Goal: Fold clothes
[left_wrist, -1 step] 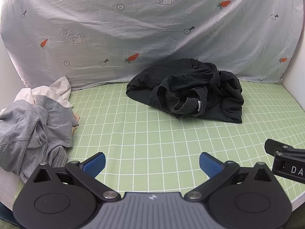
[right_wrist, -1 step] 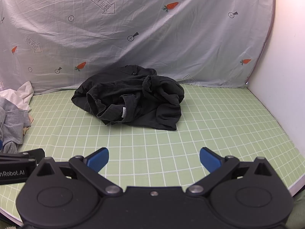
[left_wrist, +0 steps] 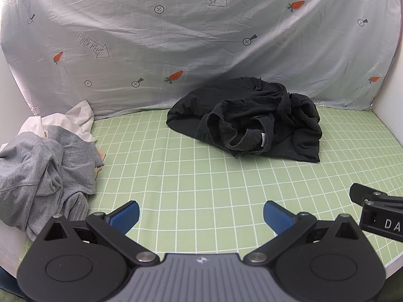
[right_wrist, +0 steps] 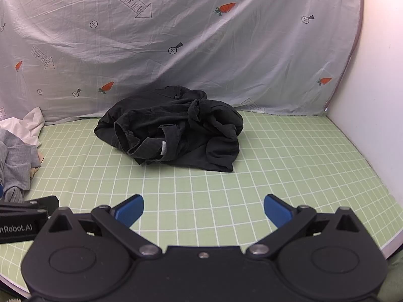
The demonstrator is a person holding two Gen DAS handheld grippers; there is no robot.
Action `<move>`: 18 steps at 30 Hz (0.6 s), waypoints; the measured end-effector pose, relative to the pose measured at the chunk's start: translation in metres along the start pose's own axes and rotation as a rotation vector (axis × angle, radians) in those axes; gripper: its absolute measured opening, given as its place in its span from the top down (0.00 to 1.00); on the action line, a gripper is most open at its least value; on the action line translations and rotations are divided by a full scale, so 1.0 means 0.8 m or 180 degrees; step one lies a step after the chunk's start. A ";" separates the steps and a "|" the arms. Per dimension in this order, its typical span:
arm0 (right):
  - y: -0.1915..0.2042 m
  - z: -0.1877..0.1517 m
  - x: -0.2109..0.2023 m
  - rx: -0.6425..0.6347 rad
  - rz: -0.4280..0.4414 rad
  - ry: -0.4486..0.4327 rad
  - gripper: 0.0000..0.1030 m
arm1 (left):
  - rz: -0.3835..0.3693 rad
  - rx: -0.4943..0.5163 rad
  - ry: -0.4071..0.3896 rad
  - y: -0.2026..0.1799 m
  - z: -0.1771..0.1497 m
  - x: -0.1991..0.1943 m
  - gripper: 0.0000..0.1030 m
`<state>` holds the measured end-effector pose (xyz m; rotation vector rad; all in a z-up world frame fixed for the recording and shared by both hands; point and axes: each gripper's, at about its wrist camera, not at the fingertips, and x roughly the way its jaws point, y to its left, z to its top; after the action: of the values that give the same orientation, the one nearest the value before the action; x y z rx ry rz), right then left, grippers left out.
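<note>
A crumpled black garment [left_wrist: 248, 122] lies in a heap on the green grid mat [left_wrist: 201, 176], near the back curtain; it also shows in the right wrist view [right_wrist: 173, 128]. A small white label shows on its collar. My left gripper [left_wrist: 200, 214] is open and empty, low over the mat's front, well short of the garment. My right gripper [right_wrist: 204, 209] is open and empty, also near the front edge, to the right of the left one.
A pile of grey [left_wrist: 42, 166] and white [left_wrist: 73, 120] clothes lies at the mat's left edge. A printed grey sheet [left_wrist: 201, 37] hangs behind. A white wall [right_wrist: 372, 100] bounds the right side. The right gripper's body [left_wrist: 377, 214] shows beside my left gripper.
</note>
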<state>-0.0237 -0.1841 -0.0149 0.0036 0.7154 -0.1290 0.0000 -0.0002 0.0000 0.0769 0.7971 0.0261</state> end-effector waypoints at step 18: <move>-0.005 -0.002 0.000 0.0004 0.0017 -0.0002 0.00 | 0.0018 0.0006 -0.0005 -0.001 -0.002 -0.001 0.00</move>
<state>-0.0256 -0.1876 -0.0159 0.0066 0.7148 -0.1245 -0.0014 -0.0008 -0.0004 0.0809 0.7955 0.0307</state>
